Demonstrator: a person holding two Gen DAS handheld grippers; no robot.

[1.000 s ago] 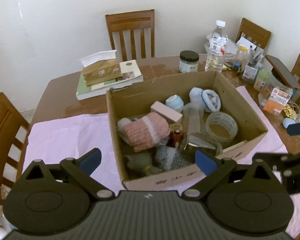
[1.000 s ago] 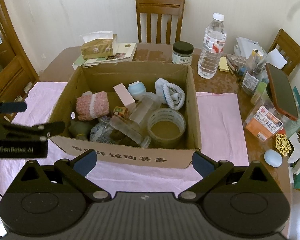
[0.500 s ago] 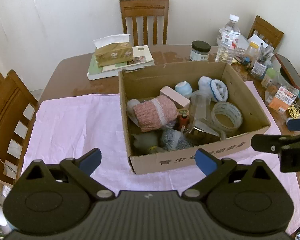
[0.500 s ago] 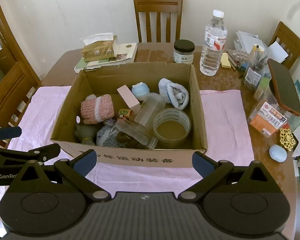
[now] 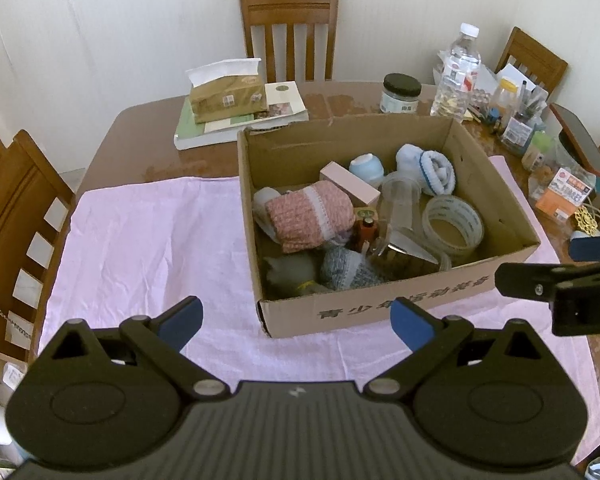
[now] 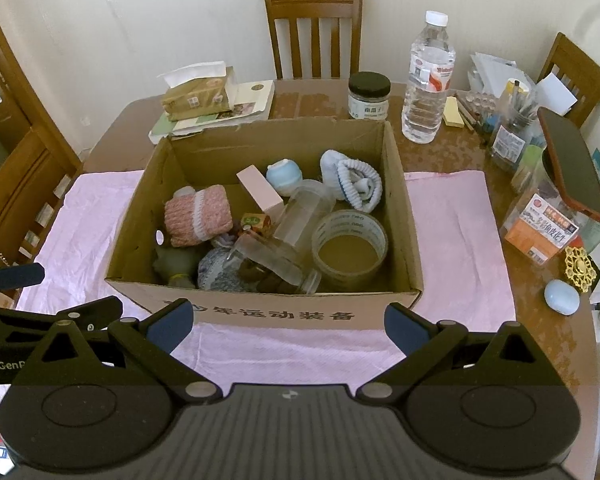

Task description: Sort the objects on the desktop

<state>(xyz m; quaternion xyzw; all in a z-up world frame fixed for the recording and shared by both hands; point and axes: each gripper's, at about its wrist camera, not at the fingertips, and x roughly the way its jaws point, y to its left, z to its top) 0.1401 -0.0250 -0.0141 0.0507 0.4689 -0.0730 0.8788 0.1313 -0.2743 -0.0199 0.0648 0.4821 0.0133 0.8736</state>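
Hovering above the near edge of the table, the left gripper (image 5: 296,318) and the right gripper (image 6: 288,326) both hold their blue-padded fingers spread wide, with nothing between them. The cardboard box (image 6: 260,314) stands on a pink cloth (image 5: 148,240) and contains the loose objects: a pink knitted roll (image 5: 308,220), a roll of clear tape (image 6: 350,246), a clear glass jar (image 6: 276,258) lying on its side, a pink carton (image 6: 260,188), a pale blue round container (image 6: 284,172), a blue-and-white sock bundle (image 5: 430,168) and a grey knitted piece (image 5: 346,268). Both grippers sit back from the box at its front wall, a stance that keeps the whole interior in view of both cameras. Cloth areas to either side of the box lie bare. This arrangement fits either items gathered into the box or items awaiting removal for sorting; the views do not settle which. A tissue pack (image 6: 198,94), water bottle (image 6: 430,76) and dark-lidded jar (image 6: 369,96) stand beyond the box
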